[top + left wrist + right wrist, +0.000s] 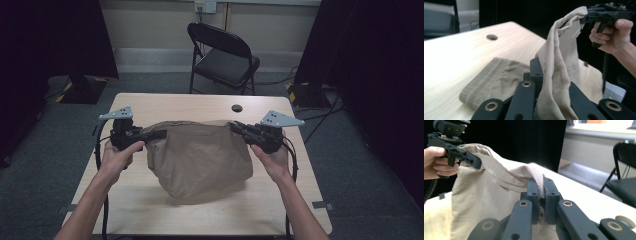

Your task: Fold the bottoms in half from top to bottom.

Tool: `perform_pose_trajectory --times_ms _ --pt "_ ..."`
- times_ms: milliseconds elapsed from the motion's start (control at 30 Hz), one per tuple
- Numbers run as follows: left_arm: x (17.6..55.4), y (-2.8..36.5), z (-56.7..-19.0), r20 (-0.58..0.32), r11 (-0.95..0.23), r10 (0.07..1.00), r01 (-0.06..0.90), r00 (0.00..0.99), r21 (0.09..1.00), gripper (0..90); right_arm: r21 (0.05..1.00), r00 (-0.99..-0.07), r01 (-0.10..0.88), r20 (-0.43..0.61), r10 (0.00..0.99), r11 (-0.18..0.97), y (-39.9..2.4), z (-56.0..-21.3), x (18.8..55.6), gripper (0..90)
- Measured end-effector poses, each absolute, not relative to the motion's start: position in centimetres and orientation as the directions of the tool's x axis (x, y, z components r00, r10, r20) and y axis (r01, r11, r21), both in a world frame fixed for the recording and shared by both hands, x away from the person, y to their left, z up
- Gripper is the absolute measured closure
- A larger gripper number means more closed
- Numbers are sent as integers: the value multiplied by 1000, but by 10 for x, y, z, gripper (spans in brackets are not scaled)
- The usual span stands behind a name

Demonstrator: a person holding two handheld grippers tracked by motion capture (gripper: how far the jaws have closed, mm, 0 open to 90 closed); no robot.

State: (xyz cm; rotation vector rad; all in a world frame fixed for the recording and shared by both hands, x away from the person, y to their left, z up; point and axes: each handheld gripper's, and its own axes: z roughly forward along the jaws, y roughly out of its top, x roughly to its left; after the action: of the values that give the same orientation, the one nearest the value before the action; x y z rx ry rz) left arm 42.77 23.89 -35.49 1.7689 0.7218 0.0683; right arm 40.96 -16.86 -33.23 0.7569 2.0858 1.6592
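A tan cloth garment (200, 157) hangs between the two grippers above the wooden table (150, 102), its lower part resting on the tabletop. My left gripper (159, 134) is shut on the garment's left top edge; in the left gripper view the cloth (556, 75) runs up out of the jaws. My right gripper (236, 126) is shut on the right top edge, where the hem (537, 178) sits pinched between the two pads. Each gripper view also shows the other hand's gripper, the right gripper (586, 18) and the left gripper (476, 162), clamped on the far corner.
A black folding chair (225, 55) stands beyond the table's far edge. A round cable hole (237, 108) sits near the far edge of the table. Dark curtains hang at both sides. Cables trail from both grippers along the forearms.
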Motion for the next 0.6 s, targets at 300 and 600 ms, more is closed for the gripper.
perform_pose_trajectory --times_ms 300,600 --pt "476 241 -399 -411 -105 533 540 740 835 881 928 -745 315 111 658 200 -155 -376 469 856" --pt "506 226 -419 -387 -124 601 559 700 820 877 883 -694 391 98 714 259 -145 -403 506 852"
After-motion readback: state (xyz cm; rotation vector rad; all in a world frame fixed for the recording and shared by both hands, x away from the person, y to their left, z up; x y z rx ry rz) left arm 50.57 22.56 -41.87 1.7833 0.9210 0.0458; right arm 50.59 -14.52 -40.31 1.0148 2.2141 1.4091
